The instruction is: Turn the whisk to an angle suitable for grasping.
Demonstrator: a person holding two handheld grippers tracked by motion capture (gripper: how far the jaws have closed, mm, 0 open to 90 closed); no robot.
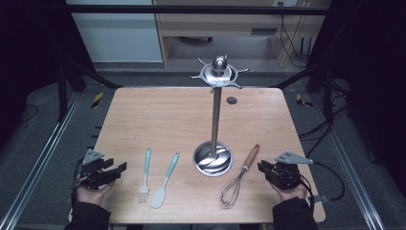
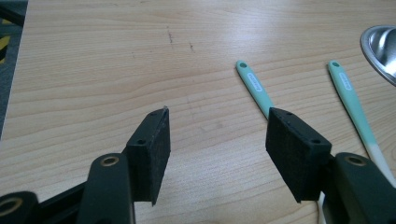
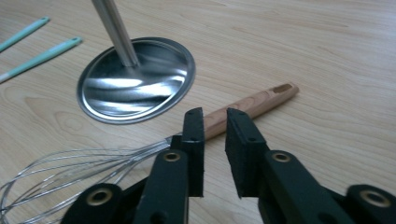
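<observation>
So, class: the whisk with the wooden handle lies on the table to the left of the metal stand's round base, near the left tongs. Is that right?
Not quite. The whisk lies to the right of the stand's round base, near the right tongs, as the high view shows. It does have a wooden handle and lies on the table.

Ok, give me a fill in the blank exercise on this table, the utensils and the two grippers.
1. The whisk has a ____ handle.
2. The brush and the spatula both have ____ handles.
3. The stand rises from a round ____ base.
4. The fingers of the left gripper stand ____ apart than those of the right gripper.

Missing words: wooden; green; metal; wider
</observation>
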